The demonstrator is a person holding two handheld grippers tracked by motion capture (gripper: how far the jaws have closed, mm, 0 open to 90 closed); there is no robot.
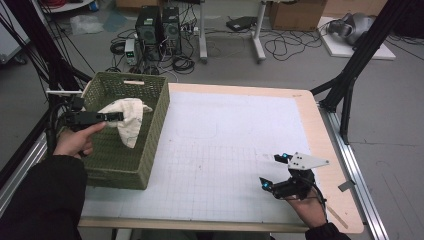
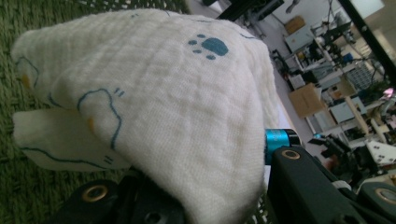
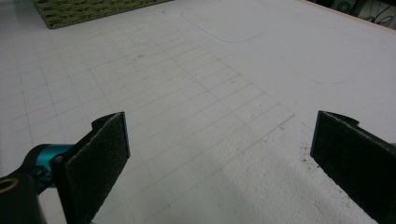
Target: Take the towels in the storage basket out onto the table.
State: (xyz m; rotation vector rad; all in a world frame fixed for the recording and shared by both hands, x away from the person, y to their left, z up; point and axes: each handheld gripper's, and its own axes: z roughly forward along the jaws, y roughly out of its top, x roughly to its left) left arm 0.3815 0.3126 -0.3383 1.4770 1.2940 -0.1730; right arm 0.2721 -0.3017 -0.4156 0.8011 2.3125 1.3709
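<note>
A white muslin cloth (image 1: 129,120) with blue prints hangs over the inside of a green woven basket (image 1: 150,150) at the table's left. My left gripper (image 1: 116,116) is shut on the cloth's upper edge and holds it above the basket floor. In the left gripper view the cloth (image 2: 177,107) bulges out between the two black jaws of the left gripper (image 2: 210,186), with the basket weave (image 2: 23,196) behind it. My right gripper (image 1: 272,170) rests low over the mat near the front right, open. Its black pads (image 3: 100,158) stand wide apart around the right gripper's (image 3: 222,149) bare gap.
A white gridded mat (image 1: 225,150) covers the wooden table (image 1: 325,150). Black frame struts (image 1: 350,75) stand at the right and left. Beyond the far edge, computer towers (image 1: 157,27), cables and cardboard boxes sit on the floor.
</note>
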